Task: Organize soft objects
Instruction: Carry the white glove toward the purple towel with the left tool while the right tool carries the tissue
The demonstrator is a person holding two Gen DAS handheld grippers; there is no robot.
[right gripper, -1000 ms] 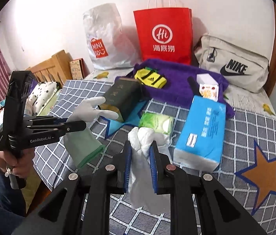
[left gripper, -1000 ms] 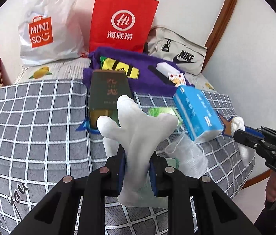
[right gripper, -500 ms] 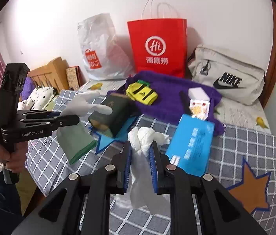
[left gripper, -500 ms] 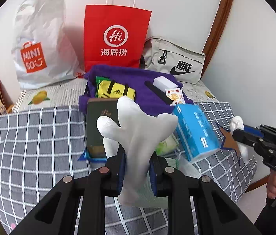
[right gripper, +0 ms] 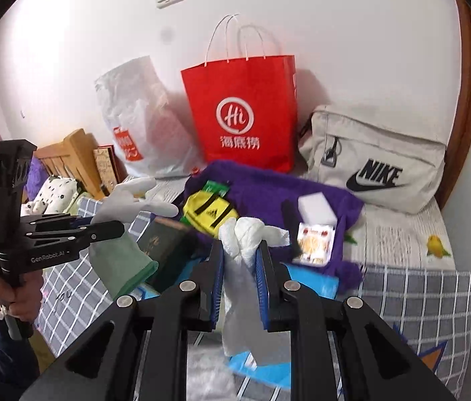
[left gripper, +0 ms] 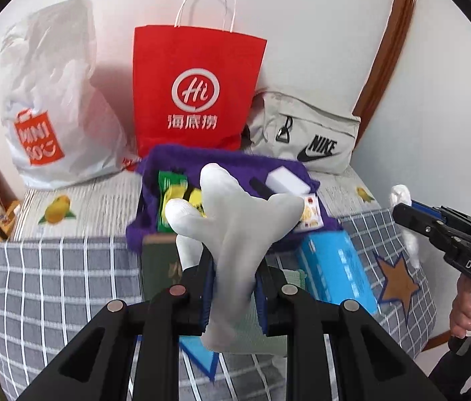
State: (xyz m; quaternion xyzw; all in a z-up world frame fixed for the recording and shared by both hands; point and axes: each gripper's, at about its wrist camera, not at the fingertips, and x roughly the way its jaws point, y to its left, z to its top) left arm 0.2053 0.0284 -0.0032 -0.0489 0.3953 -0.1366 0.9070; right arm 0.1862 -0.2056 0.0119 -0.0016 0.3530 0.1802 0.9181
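Note:
My left gripper (left gripper: 233, 287) is shut on a white glove with a green cuff (left gripper: 235, 224), held up above the bed; it also shows in the right wrist view (right gripper: 128, 200). My right gripper (right gripper: 240, 260) is shut on a bunched white glove (right gripper: 245, 234), also held in the air; in the left wrist view that glove (left gripper: 402, 200) shows at the right. A purple fleece cloth (right gripper: 268, 187) lies ahead, with a yellow pouch (right gripper: 210, 212), a white sponge block (right gripper: 315, 205) and a small card pack (right gripper: 314, 242) on it.
A red paper bag (left gripper: 198, 90), a white Miniso bag (left gripper: 54, 100) and a beige Nike bag (left gripper: 305, 133) stand against the wall. A dark green box (right gripper: 165, 244) and a blue tissue pack (left gripper: 335, 267) lie on the grey checked blanket (left gripper: 51, 284).
Both grippers have risen and moved forward toward the purple cloth and the bags, each still holding its glove. The bags now look larger and closer.

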